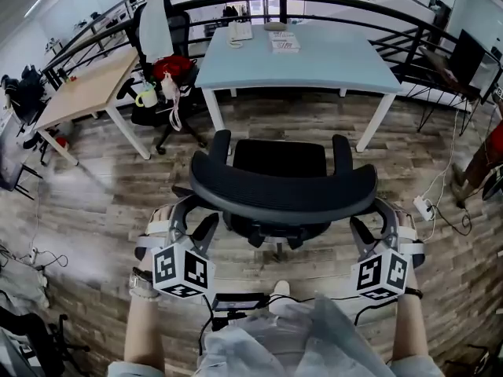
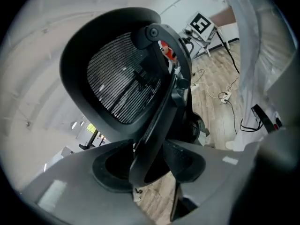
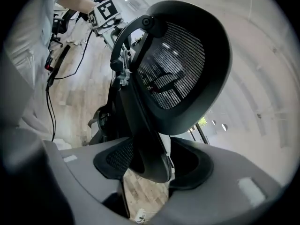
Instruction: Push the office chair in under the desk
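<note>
Office chair [image 1: 283,185] — mesh back, matt plastic frame.

The head camera looked steeply down, from near above, on the black mesh-backed office chair [image 1: 283,187], with the pale blue rectangular desk [image 1: 299,65] farther off at twelve o'clock and the left gripper [image 1: 192,222] and right gripper [image 1: 376,222] at seven and five o'clock. Each gripper camera sat just behind its own jaws, tight against the backrest's edge, facing across the chair toward the other gripper. All three views shared the backrest and the grey wood-plank floor [image 1: 94,210]; the left gripper view caught the right gripper's marker cube [image 2: 201,23] at one o'clock.
</note>
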`<act>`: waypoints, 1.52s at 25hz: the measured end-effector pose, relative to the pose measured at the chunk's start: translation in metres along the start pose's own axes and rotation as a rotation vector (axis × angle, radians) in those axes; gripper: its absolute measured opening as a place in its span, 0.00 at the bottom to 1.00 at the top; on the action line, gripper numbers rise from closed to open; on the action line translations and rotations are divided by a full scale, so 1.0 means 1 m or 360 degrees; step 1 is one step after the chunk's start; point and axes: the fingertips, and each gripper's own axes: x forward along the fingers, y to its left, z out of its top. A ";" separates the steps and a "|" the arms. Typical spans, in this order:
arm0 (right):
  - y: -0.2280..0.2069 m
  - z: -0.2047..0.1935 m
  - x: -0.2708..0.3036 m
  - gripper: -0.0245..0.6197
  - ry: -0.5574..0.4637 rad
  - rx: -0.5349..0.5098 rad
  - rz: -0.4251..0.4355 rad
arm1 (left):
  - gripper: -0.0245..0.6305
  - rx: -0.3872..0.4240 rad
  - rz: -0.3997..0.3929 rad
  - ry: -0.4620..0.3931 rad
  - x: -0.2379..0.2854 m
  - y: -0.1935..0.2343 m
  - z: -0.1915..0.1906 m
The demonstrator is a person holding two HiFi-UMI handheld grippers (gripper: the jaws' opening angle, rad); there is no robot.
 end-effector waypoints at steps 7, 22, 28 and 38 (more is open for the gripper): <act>0.003 -0.001 0.013 0.40 -0.0009 -0.0133 0.0059 | 0.31 0.0102 -0.0008 0.0067 0.015 -0.001 -0.004; 0.005 0.000 0.017 0.38 -0.0013 -0.0261 0.0055 | 0.31 0.0370 0.0083 0.0191 0.022 0.003 -0.012; 0.006 0.000 0.017 0.37 -0.0007 -0.0318 0.0036 | 0.31 0.0439 0.0109 0.0209 0.023 0.003 -0.011; 0.004 -0.003 0.018 0.36 0.0005 -0.0343 0.0027 | 0.31 0.0524 0.0099 0.0225 0.027 0.002 -0.007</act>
